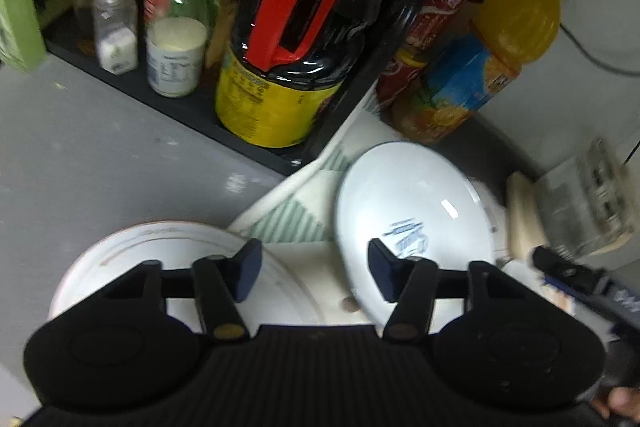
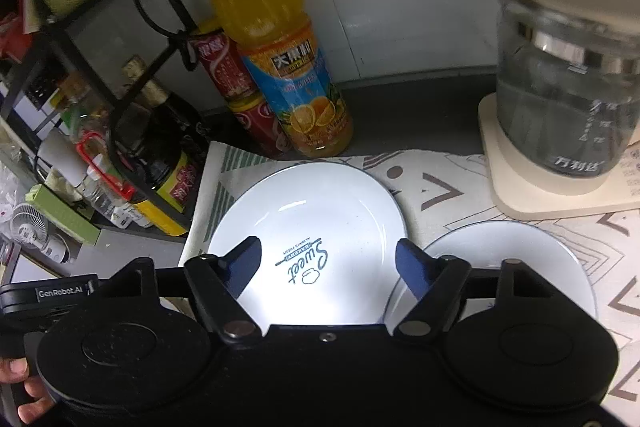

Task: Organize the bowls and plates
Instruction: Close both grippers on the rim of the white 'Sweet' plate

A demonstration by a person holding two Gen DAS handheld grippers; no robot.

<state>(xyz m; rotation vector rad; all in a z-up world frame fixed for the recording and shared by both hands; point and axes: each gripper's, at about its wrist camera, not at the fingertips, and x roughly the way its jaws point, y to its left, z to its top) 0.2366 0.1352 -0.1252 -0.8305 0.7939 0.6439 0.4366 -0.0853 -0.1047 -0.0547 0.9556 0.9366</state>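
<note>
A white plate with a blue "Sweet" print (image 2: pixel 320 211) lies on a patterned cloth. My right gripper (image 2: pixel 328 263) hangs over its near half, open, the print showing between the blue pads. A second white plate (image 2: pixel 520 259) sits just right of it, partly hidden by my right finger. In the left wrist view the printed plate (image 1: pixel 408 203) lies under the right finger, and a white plate with a brownish rim (image 1: pixel 132 259) lies under the left finger. My left gripper (image 1: pixel 316 271) is open, with only cloth and plate edges showing in the gap.
A black rack (image 1: pixel 192 107) holds a dark jug with a red handle (image 1: pixel 296 7) and spice jars. An orange juice bottle (image 2: pixel 272 47) and red cans (image 2: pixel 224 67) stand behind the plates. A glass kettle (image 2: pixel 560 87) on a beige base stands at right.
</note>
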